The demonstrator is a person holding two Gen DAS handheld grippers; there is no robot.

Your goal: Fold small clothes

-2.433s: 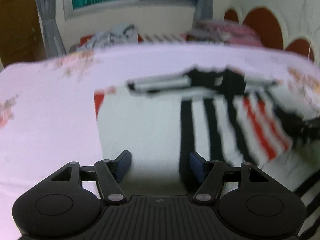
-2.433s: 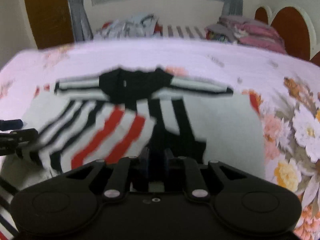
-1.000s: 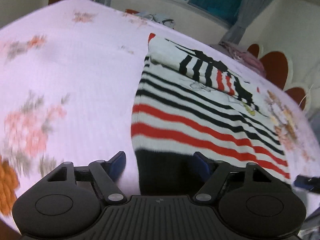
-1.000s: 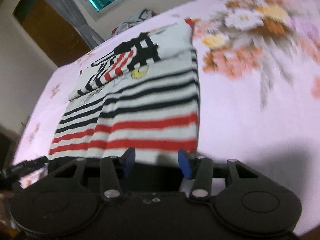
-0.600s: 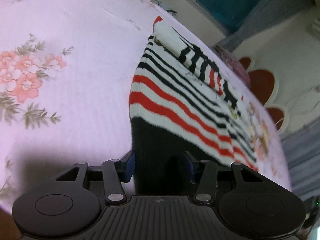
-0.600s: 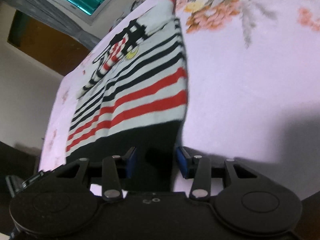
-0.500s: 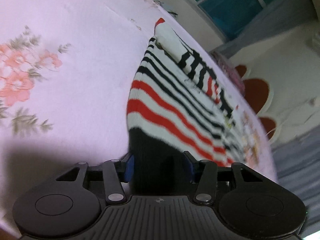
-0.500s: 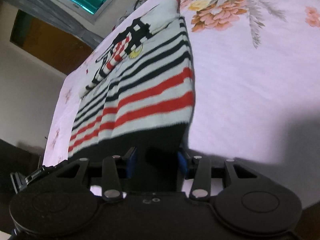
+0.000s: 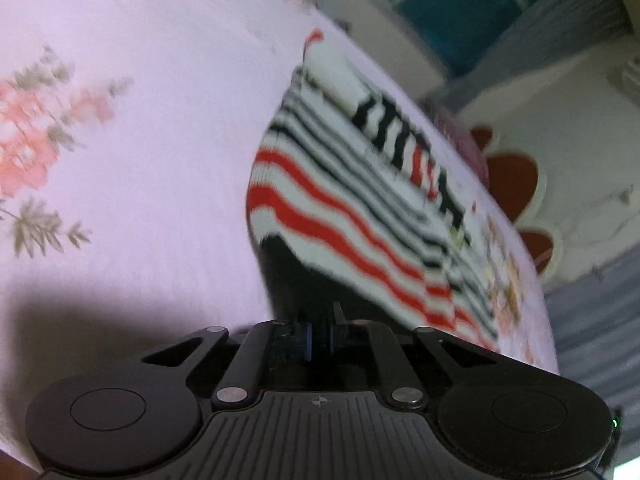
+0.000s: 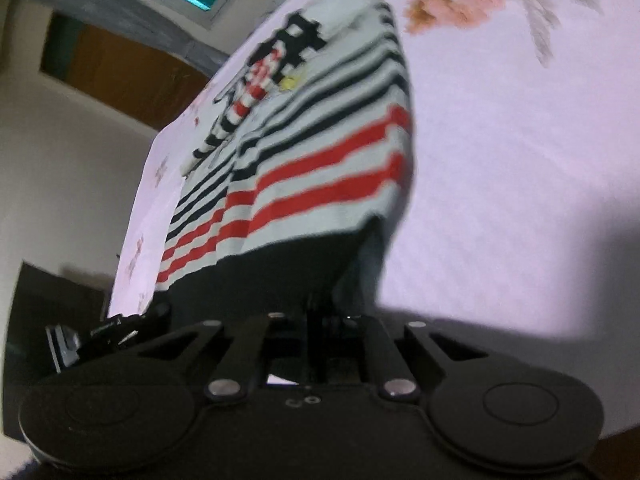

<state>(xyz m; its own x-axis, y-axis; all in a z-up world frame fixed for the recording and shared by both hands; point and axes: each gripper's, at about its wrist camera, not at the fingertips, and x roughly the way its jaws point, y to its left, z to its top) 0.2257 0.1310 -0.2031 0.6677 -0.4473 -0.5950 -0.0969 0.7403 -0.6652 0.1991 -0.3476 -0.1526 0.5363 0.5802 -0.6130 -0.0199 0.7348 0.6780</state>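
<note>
A small striped sweater (image 9: pixel 360 196), white with black and red stripes and a black hem, lies on the pink floral bedsheet (image 9: pixel 140 152). Its sleeves are folded across the far part. My left gripper (image 9: pixel 320 336) is shut on the black hem at the sweater's near left corner. My right gripper (image 10: pixel 318 320) is shut on the black hem at the near right corner of the sweater (image 10: pixel 320 160). Both corners are lifted off the sheet. The left gripper also shows at the lower left of the right wrist view (image 10: pixel 116 328).
The bedsheet (image 10: pixel 520 160) stretches to both sides of the sweater. A red scalloped headboard (image 9: pixel 520 184) stands at the far right. A window (image 9: pixel 460 12) with grey curtains and a wooden door (image 10: pixel 132 76) lie beyond the bed.
Both grippers have closed fully on the sweater's black hem and lifted its near edge. The views have tilted further.
</note>
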